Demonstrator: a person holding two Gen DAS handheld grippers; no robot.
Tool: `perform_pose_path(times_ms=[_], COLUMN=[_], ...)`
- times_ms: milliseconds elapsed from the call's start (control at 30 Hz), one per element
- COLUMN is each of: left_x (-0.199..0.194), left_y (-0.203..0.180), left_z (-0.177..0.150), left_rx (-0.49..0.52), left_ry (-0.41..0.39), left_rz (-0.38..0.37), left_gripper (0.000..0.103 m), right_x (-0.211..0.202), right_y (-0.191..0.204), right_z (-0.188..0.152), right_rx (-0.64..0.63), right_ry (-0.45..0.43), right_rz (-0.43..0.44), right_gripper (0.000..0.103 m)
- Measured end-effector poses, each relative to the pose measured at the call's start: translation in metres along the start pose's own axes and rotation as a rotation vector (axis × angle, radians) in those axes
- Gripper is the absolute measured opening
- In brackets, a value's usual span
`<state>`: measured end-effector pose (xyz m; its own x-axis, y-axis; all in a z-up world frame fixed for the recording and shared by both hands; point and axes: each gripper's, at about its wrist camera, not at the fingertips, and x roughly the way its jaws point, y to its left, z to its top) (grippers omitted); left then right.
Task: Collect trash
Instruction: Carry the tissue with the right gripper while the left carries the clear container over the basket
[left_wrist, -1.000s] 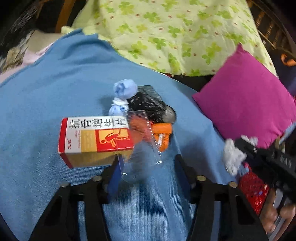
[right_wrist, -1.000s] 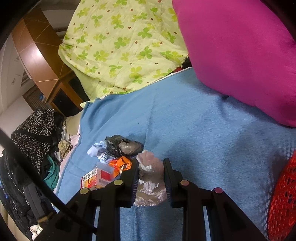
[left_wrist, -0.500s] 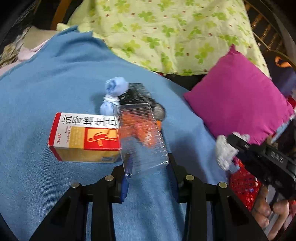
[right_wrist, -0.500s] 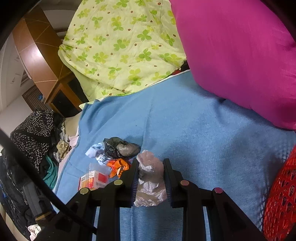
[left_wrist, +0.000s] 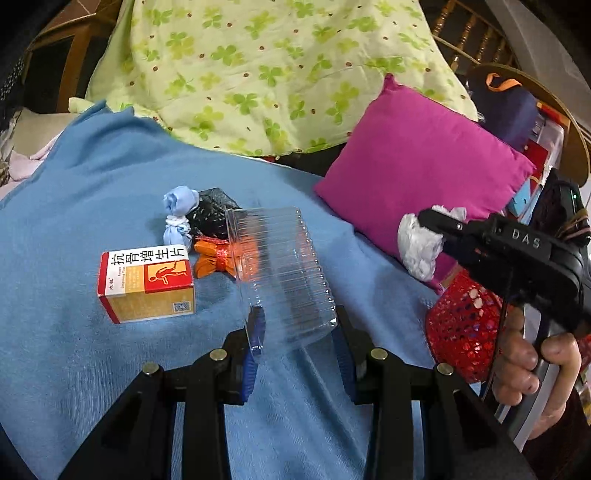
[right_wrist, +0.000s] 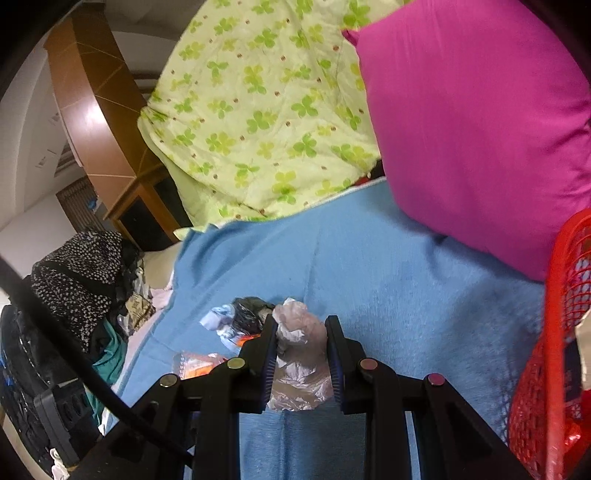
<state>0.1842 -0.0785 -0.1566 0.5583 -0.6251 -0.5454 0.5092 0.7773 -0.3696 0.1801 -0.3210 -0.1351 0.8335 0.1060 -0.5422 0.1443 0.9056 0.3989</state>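
Two grippers, each clamped on trash — the left gripper (left_wrist: 297, 328) pinches a clear plastic container (left_wrist: 282, 269) jutting forward between its fingers. The right gripper (right_wrist: 301, 332) squeezes a crumpled plastic wad (right_wrist: 299, 354) — beside the red basket (right_wrist: 554, 332).

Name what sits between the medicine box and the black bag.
In the left wrist view, an orange wrapper lies between the medicine box and the black bag.

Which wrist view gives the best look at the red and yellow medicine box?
The left wrist view. The medicine box lies whole and unblocked on the blue blanket, its printed top and front face legible. In the right wrist view it is only a blurred red and orange patch, partly hidden behind the right gripper.
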Motion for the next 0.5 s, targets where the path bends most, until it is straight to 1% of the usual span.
perform_pose_path(times_ms=[100,300,400,500], left_x=[-0.014,-0.036,-0.045,-0.054], left_y=[-0.014,-0.043,-0.059,-0.079], left_z=[-0.006,-0.020,-0.021,-0.016], left_rx=[0.044,0.083,0.100,0.138], left_ry=[-0.021,-0.027,-0.024,-0.032], left_rz=[0.024,0.036,0.044,0.040], left_gripper=[0.039,0.039,0.039,0.039], right_x=[-0.016,-0.063,-0.083,-0.105], right_y=[0.003,0.003,-0.003,-0.017], right_z=[0.002,0.002,0.003,0.002], right_rx=[-0.013,-0.051,-0.063,-0.034], right_ry=[-0.038,-0.150,-0.199,-0.239], right_rz=[0.001,-0.011,-0.029,-0.039], right_gripper=[0.027,0.027,0.027,0.027])
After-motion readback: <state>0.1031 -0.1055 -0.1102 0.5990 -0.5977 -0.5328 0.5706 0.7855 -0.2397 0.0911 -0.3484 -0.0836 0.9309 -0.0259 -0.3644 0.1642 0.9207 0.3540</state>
